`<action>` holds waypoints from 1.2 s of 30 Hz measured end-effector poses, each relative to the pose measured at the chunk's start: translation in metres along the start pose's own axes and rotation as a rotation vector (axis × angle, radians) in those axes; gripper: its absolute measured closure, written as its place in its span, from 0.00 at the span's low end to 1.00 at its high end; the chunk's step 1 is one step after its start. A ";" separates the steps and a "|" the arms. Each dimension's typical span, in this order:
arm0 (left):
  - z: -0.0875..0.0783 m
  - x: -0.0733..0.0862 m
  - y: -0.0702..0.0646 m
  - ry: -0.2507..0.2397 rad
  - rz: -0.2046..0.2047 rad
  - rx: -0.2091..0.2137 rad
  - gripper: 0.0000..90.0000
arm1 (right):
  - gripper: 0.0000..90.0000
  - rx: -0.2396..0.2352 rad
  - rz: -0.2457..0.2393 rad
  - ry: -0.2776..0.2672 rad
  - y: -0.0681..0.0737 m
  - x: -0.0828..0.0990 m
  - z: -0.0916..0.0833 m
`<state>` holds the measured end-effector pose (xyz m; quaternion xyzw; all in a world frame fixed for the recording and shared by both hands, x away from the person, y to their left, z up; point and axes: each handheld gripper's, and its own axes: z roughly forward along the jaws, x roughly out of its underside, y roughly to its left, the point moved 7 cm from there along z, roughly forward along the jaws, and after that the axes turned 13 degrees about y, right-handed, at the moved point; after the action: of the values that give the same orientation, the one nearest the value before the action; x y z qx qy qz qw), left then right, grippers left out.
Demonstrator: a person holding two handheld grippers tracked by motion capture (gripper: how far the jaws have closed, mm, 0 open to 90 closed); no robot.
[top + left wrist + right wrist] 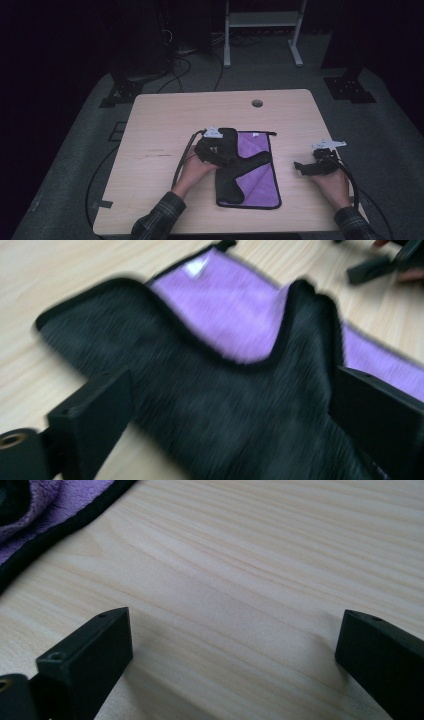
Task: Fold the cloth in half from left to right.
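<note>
Blurred by motion in the left gripper view: cloth (220, 405), weave unreadable, lower edge cut off by the frame. Hid part of the cloth (248, 170) under the left gripper (216, 150) in the high view. Cropped at the top-left corner in the right gripper view, perhaps a fold of cloth (35, 515). Too small to read: the white tag (196, 268).

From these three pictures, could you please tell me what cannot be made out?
- High view: the purple cloth with black edging is partly covered by its folded-over black side and the left gripper.
- Left gripper view: the small label is blurred, unreadable.
- Right gripper view: the cloth is cut off by the top-left edge.
</note>
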<state>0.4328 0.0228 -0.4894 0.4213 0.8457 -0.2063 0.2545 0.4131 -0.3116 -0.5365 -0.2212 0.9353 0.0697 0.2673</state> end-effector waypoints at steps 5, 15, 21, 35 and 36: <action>-0.012 0.025 0.010 0.035 0.012 -0.050 0.00 | 0.01 0.004 0.009 0.002 -0.002 -0.001 0.000; -0.027 0.073 0.030 0.087 0.013 -0.128 0.00 | 0.02 0.001 0.005 -0.001 -0.002 -0.001 0.000; -0.032 0.091 0.041 0.099 -0.008 -0.137 0.00 | 0.02 -0.007 -0.009 -0.002 0.000 -0.003 -0.002; -0.038 0.109 0.055 0.083 -0.010 -0.196 0.00 | 0.02 -0.070 -0.099 -0.045 0.030 -0.036 -0.020; -0.038 0.109 0.055 0.083 -0.012 -0.197 0.00 | 0.02 -0.075 -0.104 -0.048 0.032 -0.039 -0.020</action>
<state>0.4116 0.1413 -0.5324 0.3974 0.8742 -0.1062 0.2580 0.4189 -0.2732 -0.4979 -0.2777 0.9126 0.0961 0.2842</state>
